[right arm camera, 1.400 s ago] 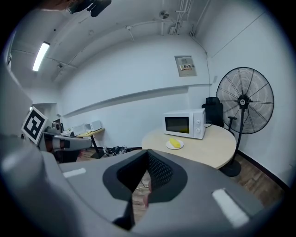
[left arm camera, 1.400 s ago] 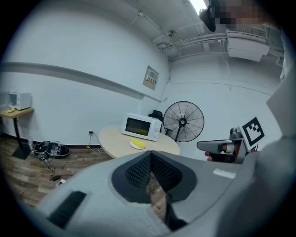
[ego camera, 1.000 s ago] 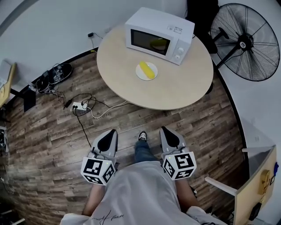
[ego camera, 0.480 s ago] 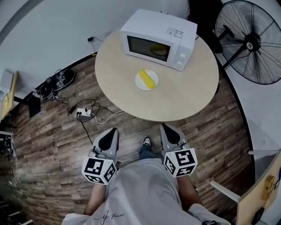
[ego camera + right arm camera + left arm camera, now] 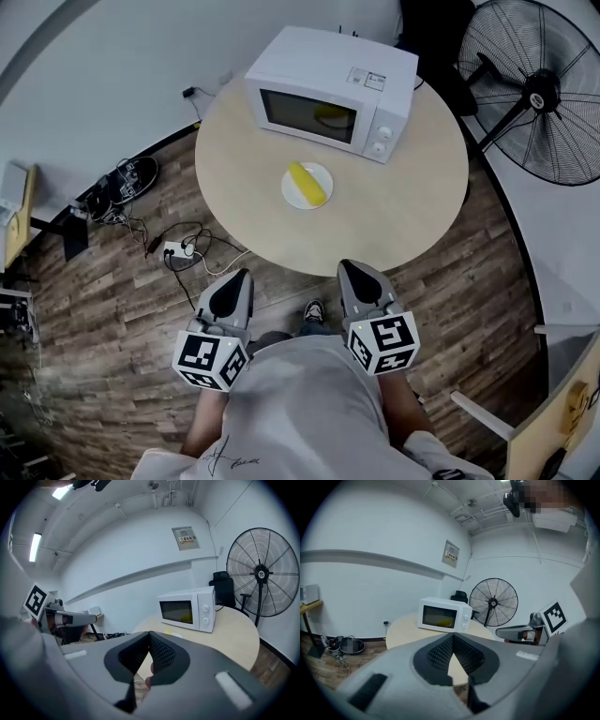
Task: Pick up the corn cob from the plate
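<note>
Entry: approach stage, as I judge it, with the pick-up not yet begun. Nearest, held low in front of the person's white shirt (image 5: pixel 300 403) over the brown wood-plank floor (image 5: pixel 112 281): the left gripper (image 5: pixel 244 277), grey with a black-and-white marker cube, its jaws brought together at the tips with nothing between them, as its own view confirms (image 5: pixel 452 637). Beside it on the right, the right gripper (image 5: pixel 345 266), same make, jaws likewise closed tip to tip and holding nothing (image 5: pixel 149 633). Both point toward the table and touch nothing; both sit short of its near edge. Next out: the round pale-wood table (image 5: pixel 394 216). On it, near the middle, the small round white plate (image 5: pixel 324 173), and lying across the plate the yellow corn cob (image 5: pixel 307 184), set at a slant and untouched. Beyond the plate, at the far side of the table: the white box-shaped microwave oven (image 5: pixel 328 89), door shut. Farthest right, off the table: the black wire-cage standing fan (image 5: pixel 539 89). Next move, in my judgement: carry one gripper forward over the table edge, spread its jaws wide enough for the cob's thickness, and line them across the cob's slant before closing.
</note>
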{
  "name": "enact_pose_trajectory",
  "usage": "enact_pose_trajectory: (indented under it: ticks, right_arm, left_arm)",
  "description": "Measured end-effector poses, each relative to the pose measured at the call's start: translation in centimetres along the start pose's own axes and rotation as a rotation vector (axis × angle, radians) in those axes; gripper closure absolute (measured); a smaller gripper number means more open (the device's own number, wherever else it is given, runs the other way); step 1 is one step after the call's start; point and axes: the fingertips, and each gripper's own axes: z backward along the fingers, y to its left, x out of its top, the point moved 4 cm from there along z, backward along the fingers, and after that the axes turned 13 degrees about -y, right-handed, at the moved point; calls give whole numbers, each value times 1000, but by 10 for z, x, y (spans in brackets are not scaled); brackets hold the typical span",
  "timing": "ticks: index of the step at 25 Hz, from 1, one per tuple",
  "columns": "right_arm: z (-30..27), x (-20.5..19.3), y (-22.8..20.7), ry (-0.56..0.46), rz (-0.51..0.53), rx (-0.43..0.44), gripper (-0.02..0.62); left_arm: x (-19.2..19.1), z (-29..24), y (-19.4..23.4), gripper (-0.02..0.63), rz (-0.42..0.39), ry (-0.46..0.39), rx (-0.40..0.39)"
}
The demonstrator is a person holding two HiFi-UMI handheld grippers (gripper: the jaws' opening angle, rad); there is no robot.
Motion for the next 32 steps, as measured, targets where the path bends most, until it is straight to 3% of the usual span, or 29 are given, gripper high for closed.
enact_pose_trajectory:
  ticks: [16,32]
  right_arm:
    - [-30,-2,-24,28,37,14,583]
    - [-88,16,-30,19,59,11,577]
  left_arm:
    - [-4,-29,2,617,13,1,-2]
    - [10,-64,42,617,20,-7,6]
